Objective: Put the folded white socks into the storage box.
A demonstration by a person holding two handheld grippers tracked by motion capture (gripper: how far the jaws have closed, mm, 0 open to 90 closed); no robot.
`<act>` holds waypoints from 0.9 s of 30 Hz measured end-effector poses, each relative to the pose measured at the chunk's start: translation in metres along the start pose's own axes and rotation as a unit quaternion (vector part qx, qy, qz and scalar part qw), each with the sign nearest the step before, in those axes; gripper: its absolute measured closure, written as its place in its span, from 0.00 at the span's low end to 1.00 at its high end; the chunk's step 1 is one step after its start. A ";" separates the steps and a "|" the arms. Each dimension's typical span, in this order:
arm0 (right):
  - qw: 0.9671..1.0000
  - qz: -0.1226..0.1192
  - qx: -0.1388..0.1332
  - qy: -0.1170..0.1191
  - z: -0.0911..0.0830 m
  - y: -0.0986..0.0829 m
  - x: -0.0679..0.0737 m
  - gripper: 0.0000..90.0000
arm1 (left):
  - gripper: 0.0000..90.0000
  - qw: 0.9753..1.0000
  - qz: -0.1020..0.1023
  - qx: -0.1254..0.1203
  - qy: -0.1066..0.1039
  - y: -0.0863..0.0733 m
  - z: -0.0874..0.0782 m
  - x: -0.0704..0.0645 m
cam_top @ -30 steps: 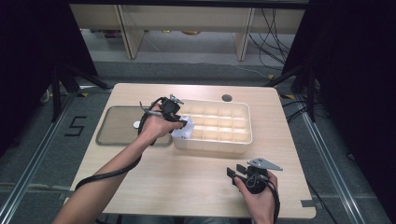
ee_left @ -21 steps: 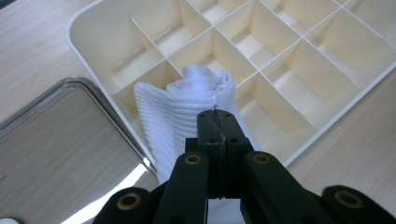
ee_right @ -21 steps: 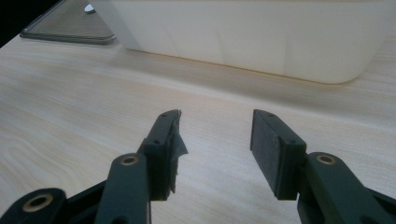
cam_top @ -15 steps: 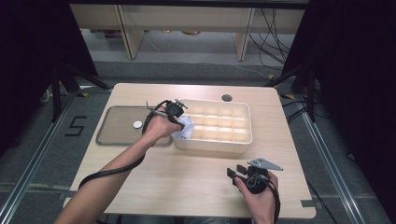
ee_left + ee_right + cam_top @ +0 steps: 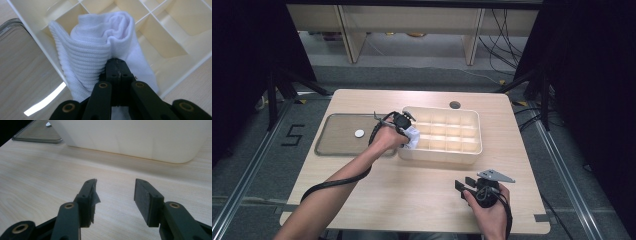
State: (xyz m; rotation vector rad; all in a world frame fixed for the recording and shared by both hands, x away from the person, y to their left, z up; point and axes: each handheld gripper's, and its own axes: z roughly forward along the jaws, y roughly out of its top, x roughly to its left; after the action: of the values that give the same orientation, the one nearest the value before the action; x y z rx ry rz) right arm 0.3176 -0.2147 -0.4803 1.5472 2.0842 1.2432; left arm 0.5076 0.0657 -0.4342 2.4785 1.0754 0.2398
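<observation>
- Left gripper view: left gripper (image 5: 117, 65) has its jaws pinched tight on the rolled white ribbed-knit sock (image 5: 100, 50), which hangs over the near-left corner of the cream plastic divided organiser box (image 5: 172, 37) — partly across the rim, not seated.
- Step as I read it: sock into the corner cell. Push the roll down inside the dividers before letting go, or the loose tail will probably drape over the wall.
- Right gripper (image 5: 115, 195) — jaws wide apart, holding nothing, low over the light wood-grain table (image 5: 37, 182), idle near the box front.
- High view: a shallow clear rectangular tray (image 5: 332, 145) with a small white disc (image 5: 359, 133) sits left of the box, touching or nearly so; dark floor, shelving behind.
</observation>
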 end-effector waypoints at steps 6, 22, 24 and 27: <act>1.000 0.001 -0.001 0.006 0.001 0.000 0.000 0.59 | 0.99 1.000 -0.001 0.020 0.004 -0.001 0.005 0.000; 1.000 0.003 0.000 0.007 0.001 -0.001 -0.002 0.59 | 1.00 0.997 -0.001 0.077 0.003 -0.003 0.024 0.000; 1.000 0.006 0.001 0.005 -0.001 -0.001 -0.001 0.59 | 1.00 0.997 -0.002 0.077 0.003 -0.003 0.024 0.000; 1.000 0.002 0.000 0.004 -0.001 0.000 -0.002 0.59 | 1.00 0.997 -0.002 0.074 -0.002 -0.003 0.023 0.001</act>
State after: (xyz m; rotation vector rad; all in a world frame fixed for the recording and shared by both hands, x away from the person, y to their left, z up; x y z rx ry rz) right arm 0.3173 -0.2168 -0.4804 1.5495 2.0869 1.2516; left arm 0.5135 0.0610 -0.4561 2.6046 1.1343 0.1599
